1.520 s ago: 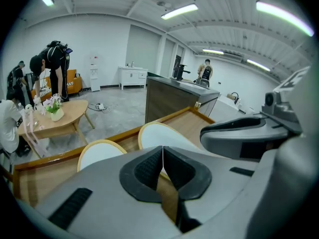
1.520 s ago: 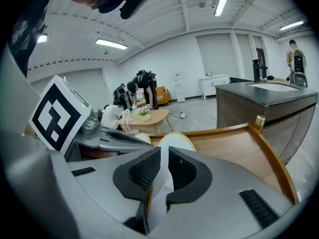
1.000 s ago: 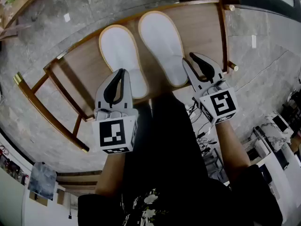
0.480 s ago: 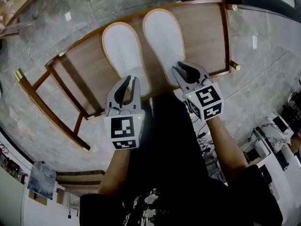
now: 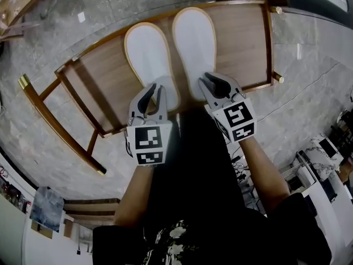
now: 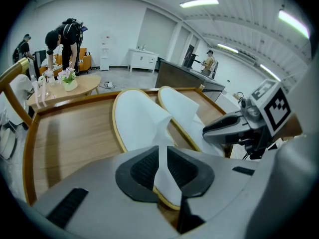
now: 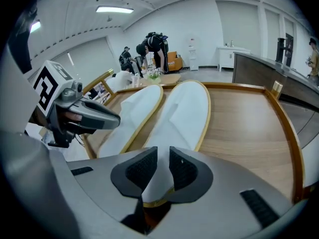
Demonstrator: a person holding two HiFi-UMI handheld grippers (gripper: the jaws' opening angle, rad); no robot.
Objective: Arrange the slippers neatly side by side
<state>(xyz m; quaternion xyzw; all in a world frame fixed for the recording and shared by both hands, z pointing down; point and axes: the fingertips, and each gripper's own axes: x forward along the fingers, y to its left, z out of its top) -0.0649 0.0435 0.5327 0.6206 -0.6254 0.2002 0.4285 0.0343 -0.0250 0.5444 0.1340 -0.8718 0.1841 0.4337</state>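
Two white slippers with tan edging lie side by side on a wooden rack [image 5: 242, 37]. The left slipper [image 5: 146, 57] has its heel in my left gripper [image 5: 156, 93], which is shut on it; in the left gripper view the pads pinch the white heel fabric [image 6: 162, 171]. At the heel of the right slipper [image 5: 194, 37] is my right gripper [image 5: 215, 81]. Its jaws have just been closing, and in the right gripper view the slipper's heel [image 7: 158, 176] fills the gap between the pads. The toes of both slippers point away from me.
The rack has a raised wooden rim [image 5: 270, 43] and stands on a grey marble floor [image 5: 309, 76]. Cables [image 5: 234, 148] lie on the floor by my right leg. Far off, a person [image 6: 62, 39] bends over a low round table, and a dark counter [image 6: 179, 71] stands behind.
Both grippers have come forward and down onto the slippers' heels. The right gripper's jaws have narrowed around the right slipper's heel.
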